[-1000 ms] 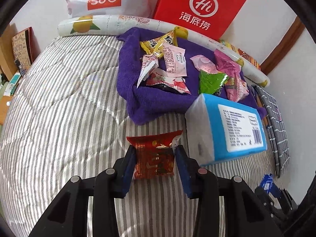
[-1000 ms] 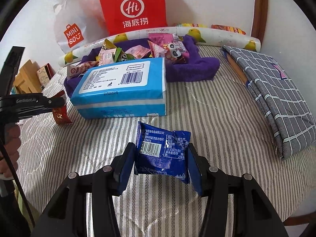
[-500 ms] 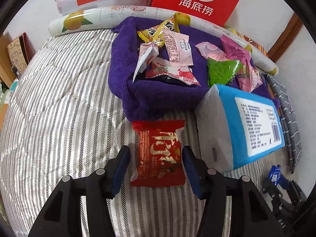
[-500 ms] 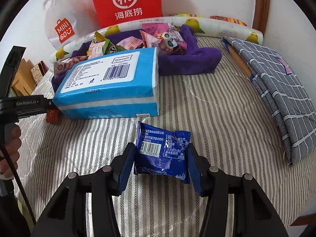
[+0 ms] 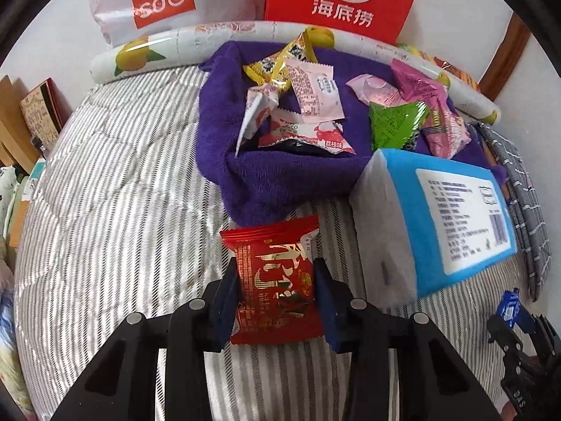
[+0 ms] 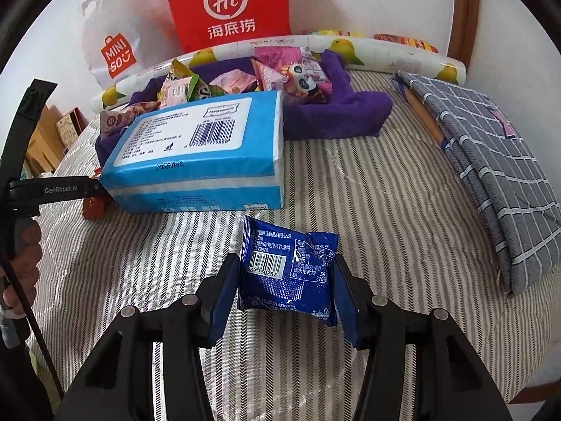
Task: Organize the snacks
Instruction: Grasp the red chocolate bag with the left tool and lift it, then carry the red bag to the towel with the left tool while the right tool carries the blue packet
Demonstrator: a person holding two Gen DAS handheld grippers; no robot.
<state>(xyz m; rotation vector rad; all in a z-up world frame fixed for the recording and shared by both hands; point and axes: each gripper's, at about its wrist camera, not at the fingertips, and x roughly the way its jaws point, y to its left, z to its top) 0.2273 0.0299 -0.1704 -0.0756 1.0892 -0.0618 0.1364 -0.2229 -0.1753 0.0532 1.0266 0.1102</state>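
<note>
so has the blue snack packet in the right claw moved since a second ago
No. The blue snack packet sits just as far below the tissue pack, clamped in the right claw.

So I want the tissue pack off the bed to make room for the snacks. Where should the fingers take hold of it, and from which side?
Grip the blue tissue pack across its short width, fingers on the two long side faces, coming down from above. It lies flat on the striped bedding, label up, so the top is free. Its far edge sits against the purple towel, so a level approach from there looks blocked.
</note>
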